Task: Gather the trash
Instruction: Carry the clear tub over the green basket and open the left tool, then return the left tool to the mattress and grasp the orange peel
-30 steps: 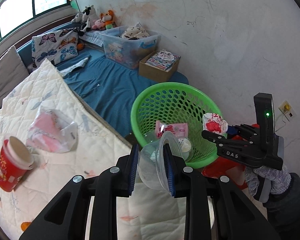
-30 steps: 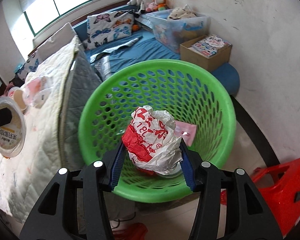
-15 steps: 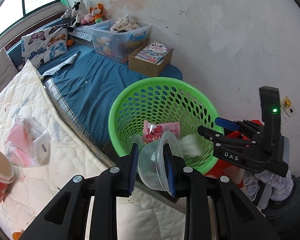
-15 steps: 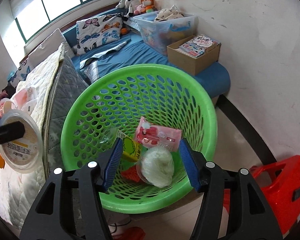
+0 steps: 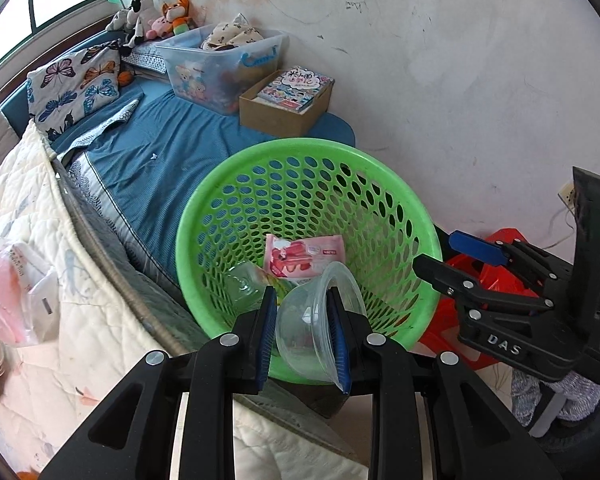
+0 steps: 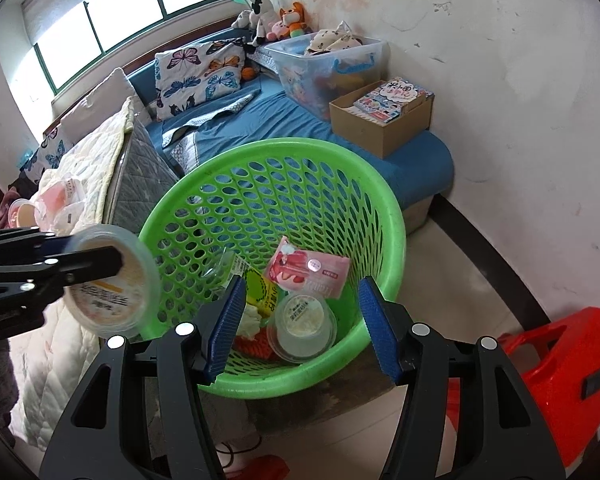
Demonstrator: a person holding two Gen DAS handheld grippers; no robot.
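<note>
The left tool [image 5: 304,334] pointed steeply down, its jaws clamped tight. The right tool [image 6: 300,320] stood empty, its jaws having just spread apart.

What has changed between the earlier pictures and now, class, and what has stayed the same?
The right gripper let go of the crumpled red-and-white wrapper, which now lies in the green basket; its jaws have just been opening and stand empty. The left gripper, jaws still clamped on the clear plastic bowl, moved closer over the basket. The basket stayed put.
</note>
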